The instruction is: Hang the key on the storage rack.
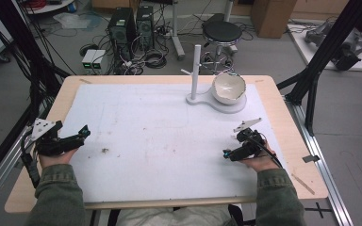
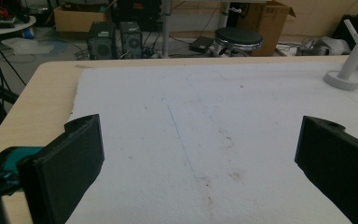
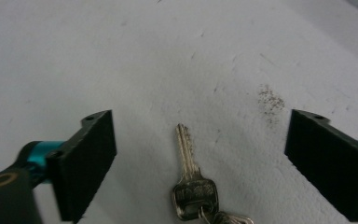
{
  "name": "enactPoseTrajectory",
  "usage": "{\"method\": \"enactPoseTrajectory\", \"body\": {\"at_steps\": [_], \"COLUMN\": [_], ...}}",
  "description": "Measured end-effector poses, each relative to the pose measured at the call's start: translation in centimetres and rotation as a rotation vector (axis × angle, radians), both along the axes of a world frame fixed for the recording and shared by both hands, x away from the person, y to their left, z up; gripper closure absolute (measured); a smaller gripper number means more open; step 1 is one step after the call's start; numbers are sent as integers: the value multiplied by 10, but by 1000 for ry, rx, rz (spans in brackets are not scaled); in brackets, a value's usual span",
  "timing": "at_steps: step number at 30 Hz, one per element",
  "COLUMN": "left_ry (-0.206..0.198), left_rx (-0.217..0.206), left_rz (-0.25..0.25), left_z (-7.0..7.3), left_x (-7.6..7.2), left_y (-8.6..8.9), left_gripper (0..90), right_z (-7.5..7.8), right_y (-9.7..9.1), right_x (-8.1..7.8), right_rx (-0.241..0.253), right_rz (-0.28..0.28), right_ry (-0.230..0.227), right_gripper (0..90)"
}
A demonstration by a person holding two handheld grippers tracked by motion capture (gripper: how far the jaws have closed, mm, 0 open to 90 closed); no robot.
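Observation:
A brass key (image 3: 189, 179) on a small ring lies flat on the white mat (image 3: 121, 56), blade pointing away. My right gripper (image 3: 203, 123) stands open just above it, one black jaw on each side and neither touching it. In the high view the right gripper (image 1: 227, 153) sits low over the mat's right side, held by a hand. My left gripper (image 1: 85, 132) hovers at the mat's left edge. Its jaws (image 2: 200, 140) are wide open over bare, stained mat.
A white stand (image 1: 196, 70) with an upright post rises at the back of the table, and a white bowl (image 1: 228, 88) rests on its base (image 2: 352, 79). The wooden table edge (image 1: 52, 113) frames the mat. Computers, cables and a stool stand on the floor beyond.

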State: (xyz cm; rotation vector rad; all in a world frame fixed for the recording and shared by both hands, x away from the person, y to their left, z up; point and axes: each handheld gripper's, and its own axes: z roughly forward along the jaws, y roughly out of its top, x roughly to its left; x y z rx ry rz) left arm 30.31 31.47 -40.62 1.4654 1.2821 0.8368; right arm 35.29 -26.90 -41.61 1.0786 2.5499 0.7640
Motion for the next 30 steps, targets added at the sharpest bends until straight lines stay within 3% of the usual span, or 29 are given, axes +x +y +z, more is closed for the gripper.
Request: {"method": "enactPoseTrajectory", "body": {"at_steps": [1,12,15,25,30], "left_ry": [1,4,9,9,9], "left_rx": [2,8,10,-1,-3], "left_rz": [1,-3,-3,-8,-5], "left_z": [0,0,-1,-1,-1], "left_x": [0,0,1,1,1], "left_y": [0,0,0,0,1], "left_gripper": [17,17,17,17,17], "right_z": [1,0,0,1,-1], "right_y": [0,1,1,12,12], "right_x": [0,4,5,4,8], "right_rx": [2,-55,-64,-132,-122], "right_rz": [12,41,50,86,66], "right_ry": [17,79,76,70,124], "right_gripper": [180,343,380,650,705]}}
